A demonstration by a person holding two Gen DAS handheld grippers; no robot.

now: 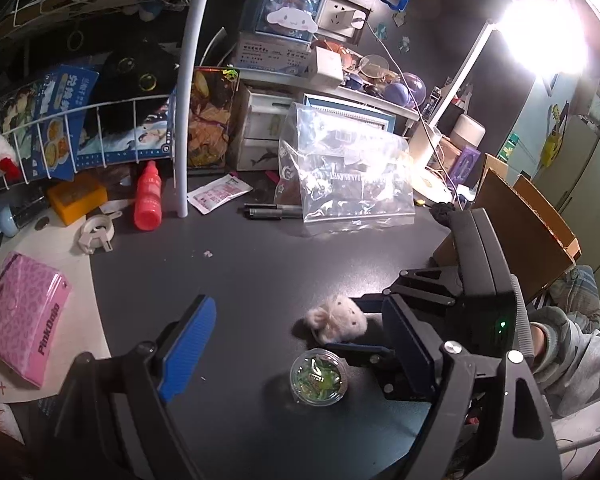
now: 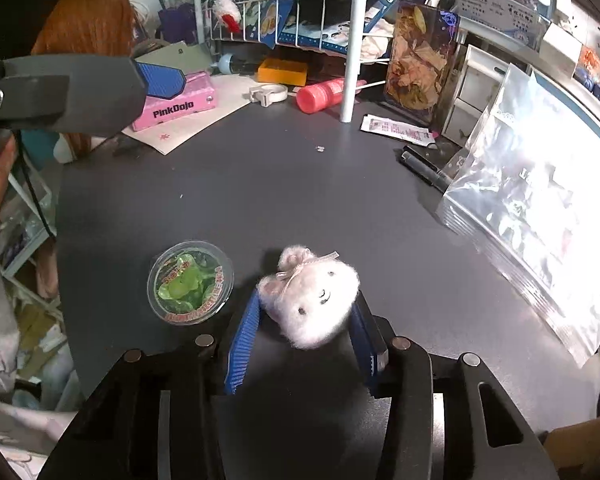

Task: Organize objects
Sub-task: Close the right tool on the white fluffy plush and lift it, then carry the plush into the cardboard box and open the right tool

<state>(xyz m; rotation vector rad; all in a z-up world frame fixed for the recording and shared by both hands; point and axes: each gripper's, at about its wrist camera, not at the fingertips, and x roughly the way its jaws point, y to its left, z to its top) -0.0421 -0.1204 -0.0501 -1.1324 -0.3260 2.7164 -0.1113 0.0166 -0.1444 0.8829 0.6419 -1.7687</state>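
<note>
Right wrist view: right claw [image 2: 306,312] grips a pink plush toy [image 2: 310,296] on the desk [image 2: 280,184].
Left claw [image 1: 296,344] gapes wide above a round green-filled container [image 1: 319,376].

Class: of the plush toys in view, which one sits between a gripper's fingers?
The small pink plush, between the right gripper fingers on the desk; the others sit in the wire rack.

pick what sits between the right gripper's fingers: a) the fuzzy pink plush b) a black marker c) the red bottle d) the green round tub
a: the fuzzy pink plush sits between the right gripper's blue fingers, which press its sides, while the green round tub rests on the desk beside it.
</note>
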